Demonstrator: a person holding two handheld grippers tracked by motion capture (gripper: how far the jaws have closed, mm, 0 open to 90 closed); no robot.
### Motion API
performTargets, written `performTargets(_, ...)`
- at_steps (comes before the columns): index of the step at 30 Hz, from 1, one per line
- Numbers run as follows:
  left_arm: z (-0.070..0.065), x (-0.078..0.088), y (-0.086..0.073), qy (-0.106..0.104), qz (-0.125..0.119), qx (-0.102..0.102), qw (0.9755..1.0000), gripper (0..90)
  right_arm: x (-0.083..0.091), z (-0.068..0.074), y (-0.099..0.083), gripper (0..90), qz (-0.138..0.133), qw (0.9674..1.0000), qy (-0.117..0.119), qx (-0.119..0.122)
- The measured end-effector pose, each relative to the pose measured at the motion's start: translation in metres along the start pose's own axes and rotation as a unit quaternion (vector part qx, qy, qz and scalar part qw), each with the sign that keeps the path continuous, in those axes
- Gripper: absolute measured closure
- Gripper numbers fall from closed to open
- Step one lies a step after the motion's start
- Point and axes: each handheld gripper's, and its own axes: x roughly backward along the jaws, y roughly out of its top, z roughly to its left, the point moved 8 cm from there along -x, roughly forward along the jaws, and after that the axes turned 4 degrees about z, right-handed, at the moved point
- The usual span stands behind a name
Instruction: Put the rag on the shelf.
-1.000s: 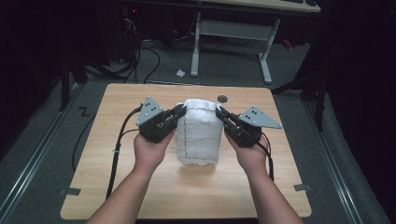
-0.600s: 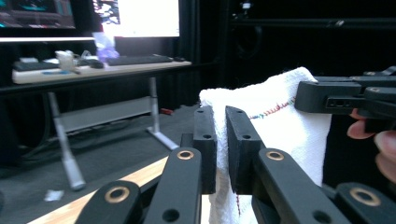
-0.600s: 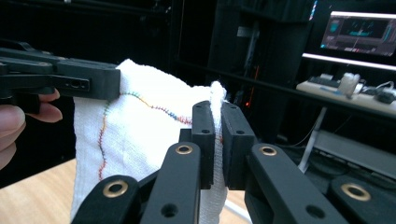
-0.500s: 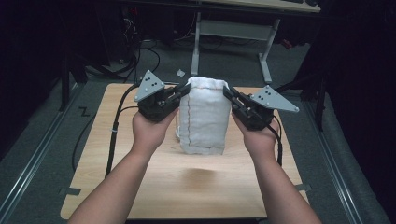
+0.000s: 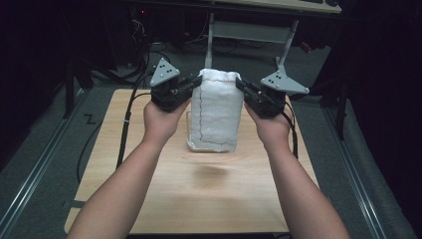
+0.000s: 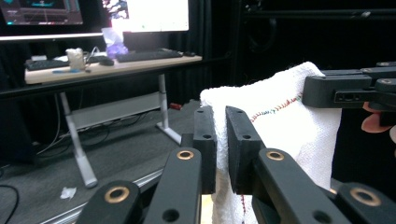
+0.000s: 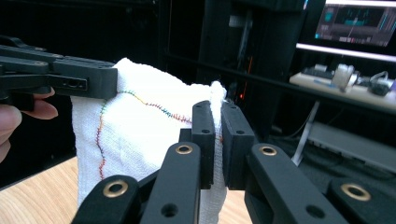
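High view above, tongs' views close, facing; shared white towel (image 5: 215,112).

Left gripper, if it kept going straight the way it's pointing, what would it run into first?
The white towel that the left gripper already pinches by a top corner. Beyond that cloth, the right gripper holding the opposite corner seems next in line, though depth is hard to judge.

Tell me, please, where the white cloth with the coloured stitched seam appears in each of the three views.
High view: the white cloth with the coloured stitched seam hangs at centre, above the wooden table.
Left gripper view: right of centre, its left corner between the left gripper.
Right gripper view: left of centre, its right corner between the right gripper.
Shared landmark: the coloured seam.
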Motion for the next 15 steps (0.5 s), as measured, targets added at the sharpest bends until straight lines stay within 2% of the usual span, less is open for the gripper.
performTargets(6, 0.012, -0.015, -0.004, 0.005, 0.013, 0.011, 0.9998, 83.3, -0.014, -0.010, 0.000, 85.6, 0.015, 0.9998, 0.002, -0.016)
performTargets(8, 0.015, -0.018, -0.004, 0.009, 0.014, 0.009, 0.9998, 83.3, -0.016, -0.010, 0.001, 85.7, 0.014, 0.9998, 0.001, -0.015)
performTargets(12, 0.023, -0.021, -0.005, 0.010, 0.017, 0.019, 0.9996, 83.3, -0.025, -0.013, 0.000, 85.6, 0.025, 0.9994, 0.004, -0.023)
performTargets(15, 0.028, -0.025, -0.006, 0.019, 0.025, 0.014, 0.9994, 83.3, -0.032, -0.014, -0.001, 85.6, 0.029, 0.9993, 0.002, -0.024)
